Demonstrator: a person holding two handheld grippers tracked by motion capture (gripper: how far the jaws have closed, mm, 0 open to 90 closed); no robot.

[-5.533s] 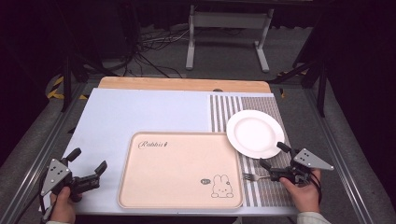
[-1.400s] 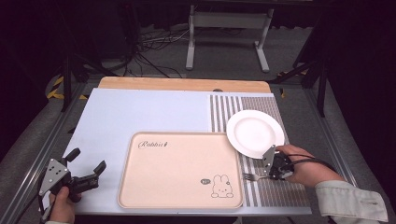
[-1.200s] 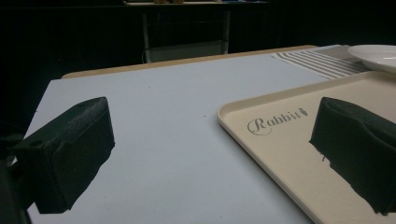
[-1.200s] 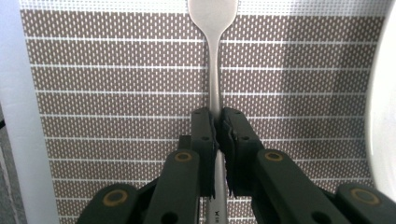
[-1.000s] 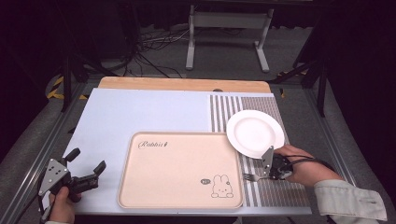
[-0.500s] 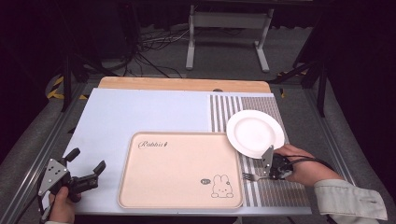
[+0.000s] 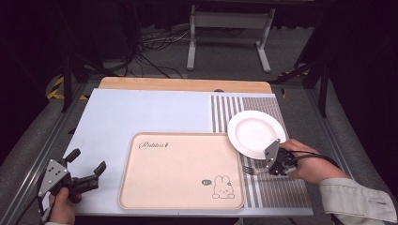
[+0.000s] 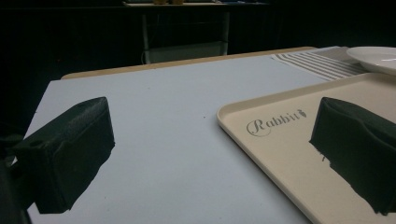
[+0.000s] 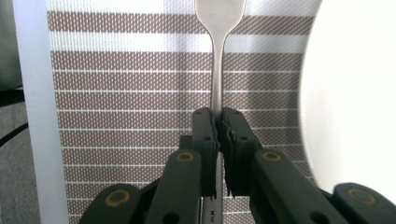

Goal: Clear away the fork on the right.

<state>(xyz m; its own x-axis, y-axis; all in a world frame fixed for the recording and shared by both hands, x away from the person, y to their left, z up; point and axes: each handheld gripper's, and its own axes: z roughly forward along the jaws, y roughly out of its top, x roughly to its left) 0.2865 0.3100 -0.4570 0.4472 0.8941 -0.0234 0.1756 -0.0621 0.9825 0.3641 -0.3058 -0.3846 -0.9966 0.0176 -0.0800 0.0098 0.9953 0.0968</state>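
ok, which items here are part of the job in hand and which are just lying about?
In the job:
- fork, clamped by the right hand-held gripper
- striped mat it lies on

Lying about:
- white plate
- rabbit tray
- left hand-held gripper, open and holding nothing

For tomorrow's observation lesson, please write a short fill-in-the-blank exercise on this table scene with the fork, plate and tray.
1. The right gripper has its fingers shut on the handle of a ____.
2. The fork lies on the ____ placemat.
3. The white plate is ____ of food.
4. The beige tray bears the word ____.

Missing words: fork; striped; empty; Rabbit
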